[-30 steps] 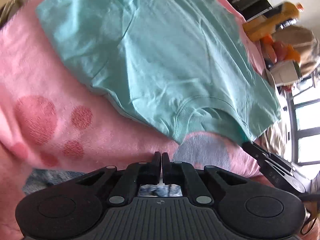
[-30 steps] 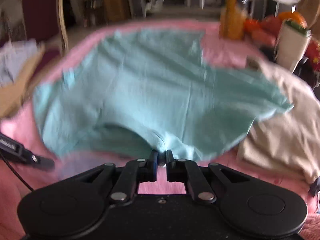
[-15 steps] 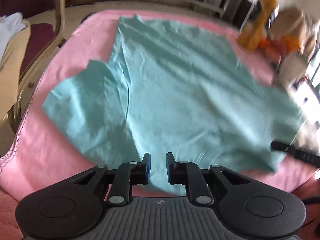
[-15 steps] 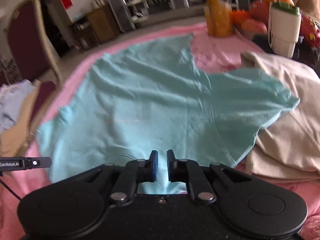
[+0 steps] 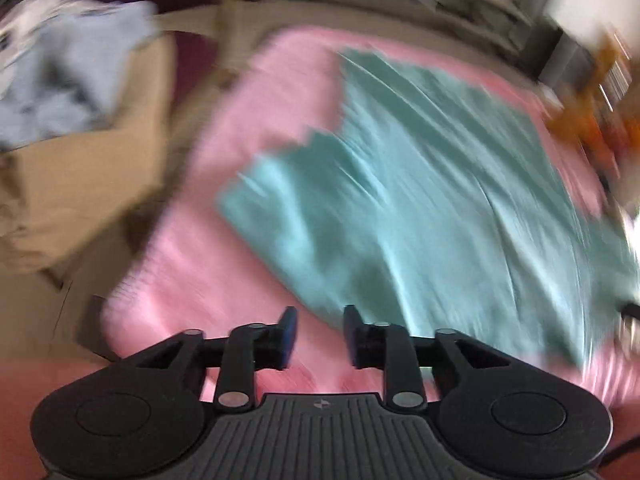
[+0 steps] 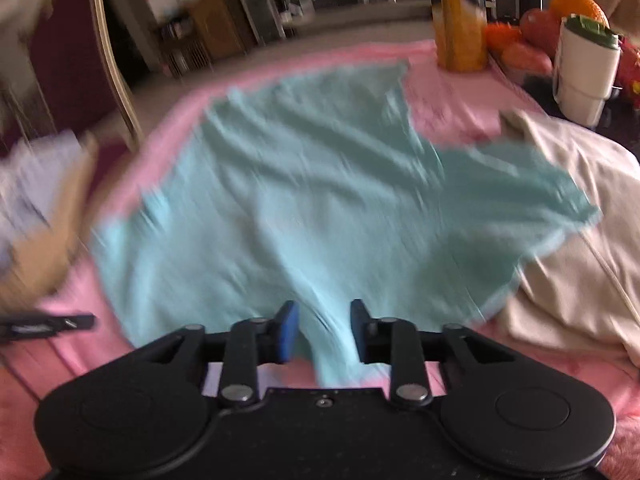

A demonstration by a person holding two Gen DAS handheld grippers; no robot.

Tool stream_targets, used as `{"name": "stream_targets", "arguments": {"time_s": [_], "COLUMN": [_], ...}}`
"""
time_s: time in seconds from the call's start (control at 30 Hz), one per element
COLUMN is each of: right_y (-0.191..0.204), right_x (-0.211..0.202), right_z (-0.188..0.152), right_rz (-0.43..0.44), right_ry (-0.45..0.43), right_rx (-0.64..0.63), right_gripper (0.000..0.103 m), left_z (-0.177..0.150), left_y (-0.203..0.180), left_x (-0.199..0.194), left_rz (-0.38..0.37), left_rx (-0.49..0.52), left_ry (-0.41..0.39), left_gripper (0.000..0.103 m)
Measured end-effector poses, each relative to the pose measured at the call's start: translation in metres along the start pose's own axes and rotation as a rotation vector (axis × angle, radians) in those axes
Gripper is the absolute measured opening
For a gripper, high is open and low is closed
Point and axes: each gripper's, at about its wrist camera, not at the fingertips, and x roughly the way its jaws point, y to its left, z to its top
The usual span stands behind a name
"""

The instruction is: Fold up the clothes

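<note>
A teal T-shirt (image 5: 420, 200) lies spread flat on a pink blanket (image 5: 208, 264); it also shows in the right wrist view (image 6: 320, 208). My left gripper (image 5: 318, 334) is open and empty, above the blanket just off the shirt's near left edge. My right gripper (image 6: 324, 332) is open and empty, over the shirt's near edge. The left gripper's tip (image 6: 48, 324) shows at the left of the right wrist view. Both views are motion-blurred.
A beige garment (image 6: 572, 240) lies to the right of the shirt, under its sleeve. A white cup (image 6: 584, 68), fruit (image 6: 540, 36) and an orange bottle (image 6: 460, 20) stand at the far right. A chair with clothes (image 5: 72, 120) stands to the left.
Both grippers have opened wider and let go of the shirt. The left gripper swung left; the chair and box of clothes came into its view. The shirt lies spread flat.
</note>
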Motion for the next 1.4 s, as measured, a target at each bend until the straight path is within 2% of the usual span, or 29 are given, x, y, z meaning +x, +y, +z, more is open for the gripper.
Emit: {"name": "stream_targets", "arguments": {"time_s": [0.1, 0.17, 0.3, 0.4, 0.5, 0.67, 0.77, 0.83, 0.9, 1.1, 1.2, 1.37, 1.4], "right_y": [0.01, 0.015, 0.011, -0.006, -0.026, -0.019, -0.018, -0.019, -0.021, -0.026, -0.028, -0.027, -0.027], "right_x": [-0.01, -0.008, 0.021, 0.053, 0.075, 0.078, 0.082, 0.086, 0.089, 0.098, 0.104, 0.109, 0.108], "right_z": [0.033, 0.05, 0.064, 0.057, 0.047, 0.042, 0.04, 0.038, 0.036, 0.032, 0.029, 0.025, 0.025], "right_rz": [0.115, 0.153, 0.159, 0.156, 0.137, 0.094, 0.079, 0.056, 0.028, -0.063, -0.093, -0.112, -0.113], "right_ry": [-0.055, -0.07, -0.079, -0.074, -0.03, -0.036, -0.02, -0.006, 0.006, 0.034, 0.06, 0.079, 0.076], "right_rx": [0.022, 0.013, -0.018, 0.008, 0.103, 0.051, 0.04, 0.033, 0.029, 0.018, 0.004, -0.024, -0.028], "right_gripper": [0.032, 0.034, 0.036, 0.036, 0.036, 0.037, 0.04, 0.04, 0.04, 0.041, 0.041, 0.042, 0.043], "left_z": [0.026, 0.036, 0.056, 0.051, 0.053, 0.055, 0.055, 0.055, 0.053, 0.039, 0.03, 0.029, 0.028], "left_y": [0.024, 0.034, 0.056, 0.061, 0.054, 0.041, 0.032, 0.029, 0.028, 0.032, 0.035, 0.029, 0.029], "left_x": [0.008, 0.022, 0.05, 0.071, 0.078, 0.082, 0.084, 0.085, 0.083, 0.056, 0.065, 0.073, 0.074], "left_rz": [0.019, 0.018, 0.015, 0.022, 0.065, 0.136, 0.16, 0.178, 0.198, 0.361, 0.464, 0.529, 0.534], "left_rx": [-0.117, -0.184, -0.319, -0.394, -0.385, -0.32, -0.267, -0.241, -0.227, -0.251, -0.254, -0.195, -0.186], "left_ry": [-0.006, 0.014, 0.053, 0.076, 0.048, 0.001, -0.017, -0.03, -0.048, -0.134, -0.083, -0.065, -0.057], "left_gripper": [0.035, 0.037, 0.038, 0.036, 0.036, 0.034, 0.026, 0.006, 0.001, 0.001, 0.002, 0.003, 0.006]}}
